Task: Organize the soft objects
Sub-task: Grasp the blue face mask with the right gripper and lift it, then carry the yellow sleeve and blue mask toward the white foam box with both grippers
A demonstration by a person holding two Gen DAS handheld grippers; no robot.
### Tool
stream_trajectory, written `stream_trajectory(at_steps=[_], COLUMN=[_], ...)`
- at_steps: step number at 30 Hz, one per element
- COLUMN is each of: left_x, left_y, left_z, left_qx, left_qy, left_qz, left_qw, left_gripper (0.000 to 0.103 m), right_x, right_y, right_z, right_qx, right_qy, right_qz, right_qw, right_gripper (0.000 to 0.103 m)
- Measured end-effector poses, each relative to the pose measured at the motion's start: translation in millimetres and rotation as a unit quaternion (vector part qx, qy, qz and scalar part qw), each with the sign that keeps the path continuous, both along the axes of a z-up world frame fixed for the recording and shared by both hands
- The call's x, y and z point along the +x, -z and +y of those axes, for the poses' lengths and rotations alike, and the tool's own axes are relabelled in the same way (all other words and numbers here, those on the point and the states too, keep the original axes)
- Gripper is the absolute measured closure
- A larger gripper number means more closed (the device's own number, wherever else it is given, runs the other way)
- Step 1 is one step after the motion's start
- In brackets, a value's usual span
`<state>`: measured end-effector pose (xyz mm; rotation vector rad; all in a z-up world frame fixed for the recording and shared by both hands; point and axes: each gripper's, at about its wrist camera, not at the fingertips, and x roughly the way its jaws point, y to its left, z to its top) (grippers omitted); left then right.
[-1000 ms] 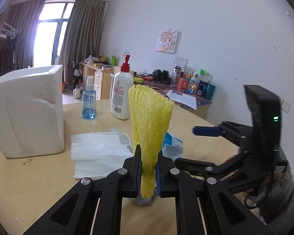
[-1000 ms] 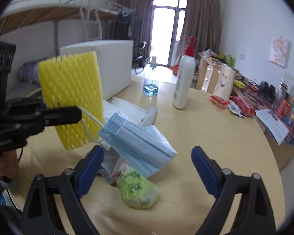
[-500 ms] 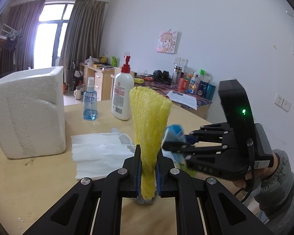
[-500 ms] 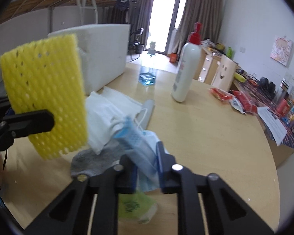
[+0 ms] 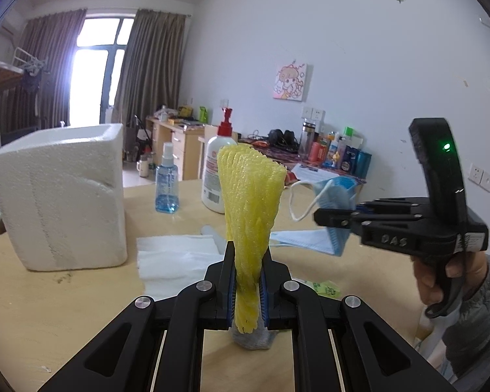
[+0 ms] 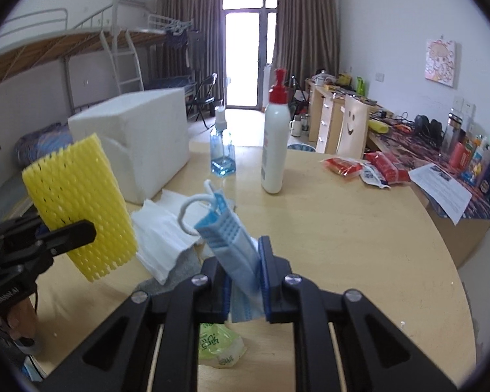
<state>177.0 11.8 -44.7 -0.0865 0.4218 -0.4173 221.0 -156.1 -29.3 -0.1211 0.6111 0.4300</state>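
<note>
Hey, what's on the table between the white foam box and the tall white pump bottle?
In the right wrist view, only the small blue spray bottle stands between the foam box and the pump bottle.

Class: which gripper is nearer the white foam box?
Left. The left gripper, holding the yellow foam net, sits beside the white foam box; the right gripper is farther right.
</note>
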Motion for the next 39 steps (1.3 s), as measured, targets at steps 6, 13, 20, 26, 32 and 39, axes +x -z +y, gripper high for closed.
stream_trajectory(at_steps=[6,13,20,26,32,39], left_x=[-2.5,-2.1,-9.5,-27.5,-43.4,-55.7], left_y=[-3.2,-5.8,-19.2,-39.5,-47.7,-58.5], left_z=[-1.6,0.2,-0.6,6.5,17.4,33.5], left_qx=[0.010,0.015,0.033,0.040,0.051,0.048], left_qy=[-0.017,-0.029,-0.050,-0.075,-0.114,-0.145], left_qz=[-0.009,-0.014,-0.029,-0.035,-0.034,-0.038], left_qw=[0.9998,0.9994,0.9978,0.9958,0.9916,0.9876], left_gripper=[0.091,0.091,0.091,0.091,0.091,0.091], right_x=[-13.4,-24.8,-38.9,-50.3,-59.0,-69.1], right_y=[-10.8,-17.6,-34.4,-48.1,-56.7,-70.6], right_z=[-9.1,-14.3,-5.9,2.0,12.5,30.5], right_qx=[0.034,0.067,0.074,0.083,0.091,0.090], right_qy=[0.006,0.007,-0.005,-0.021,-0.042,-0.072], right_qz=[-0.019,-0.031,-0.059,-0.080,-0.093,-0.113], right_qw=[0.999,0.997,0.995,0.993,0.991,0.987], right_gripper=[0.085,0.085,0.085,0.085,0.085,0.085])
